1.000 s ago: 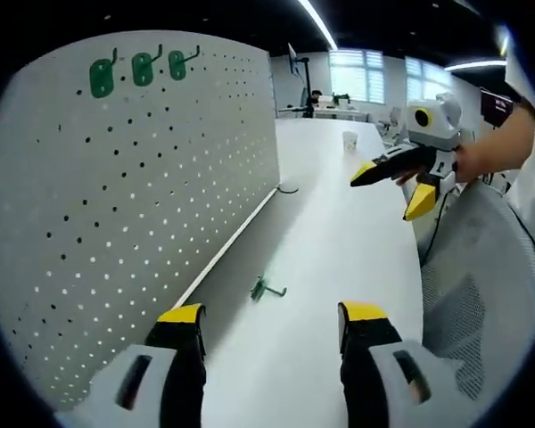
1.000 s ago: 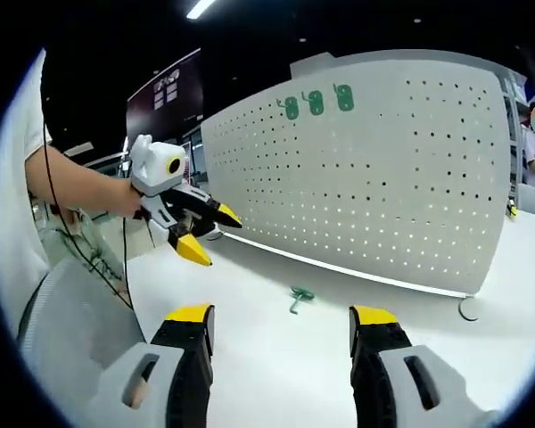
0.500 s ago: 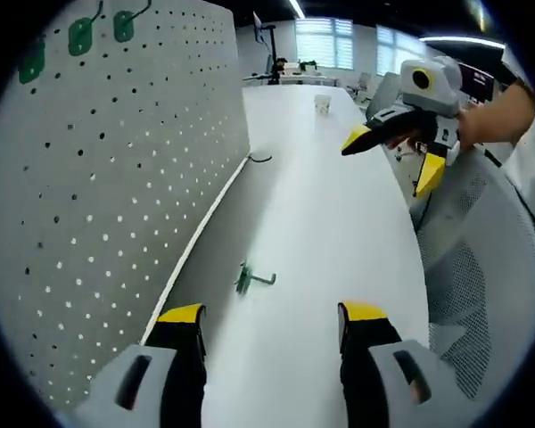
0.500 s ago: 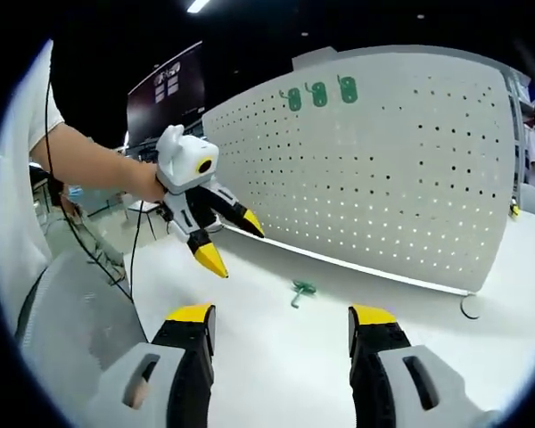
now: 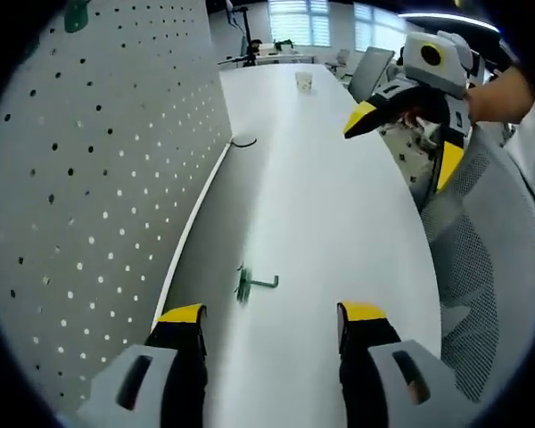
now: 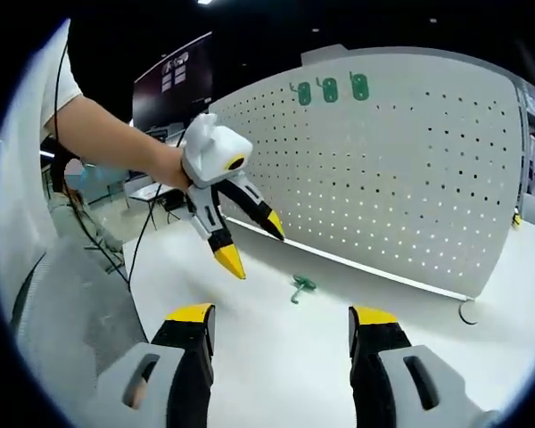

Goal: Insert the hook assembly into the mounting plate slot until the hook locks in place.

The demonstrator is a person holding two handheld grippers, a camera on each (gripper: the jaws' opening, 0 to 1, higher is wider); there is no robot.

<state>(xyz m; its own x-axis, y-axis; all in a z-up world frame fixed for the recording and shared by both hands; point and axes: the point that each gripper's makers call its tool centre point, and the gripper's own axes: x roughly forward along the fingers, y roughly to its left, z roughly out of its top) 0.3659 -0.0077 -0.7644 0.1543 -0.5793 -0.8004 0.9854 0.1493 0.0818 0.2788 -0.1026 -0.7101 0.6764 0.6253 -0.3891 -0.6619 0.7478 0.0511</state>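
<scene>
A small green hook assembly with a thin wire arm (image 5: 248, 283) lay flat on the long white surface (image 5: 339, 223), a little out from the foot of the tall white perforated mounting plate (image 5: 89, 178) that stood upright along one edge. In the left gripper view the left gripper (image 5: 269, 314) hovered just short of the hook, its yellow-tipped jaws spread wide with nothing between them. The right gripper (image 5: 401, 134) hung in the air farther down the surface, held in a person's hand, its jaws likewise parted and empty. In the right gripper view the same hook (image 6: 300, 286) rested on the surface near the plate's base, beyond the right gripper (image 6: 281, 314); the left gripper (image 6: 252, 242) pointed down toward it, apart from it. Three green hooks (image 6: 331, 89) were already seated high on the plate (image 6: 401, 169). A small white cup (image 5: 304, 80) stood far down the surface; what it held I could not tell. A grey mesh chair back (image 5: 490, 259) stood beside the surface.
</scene>
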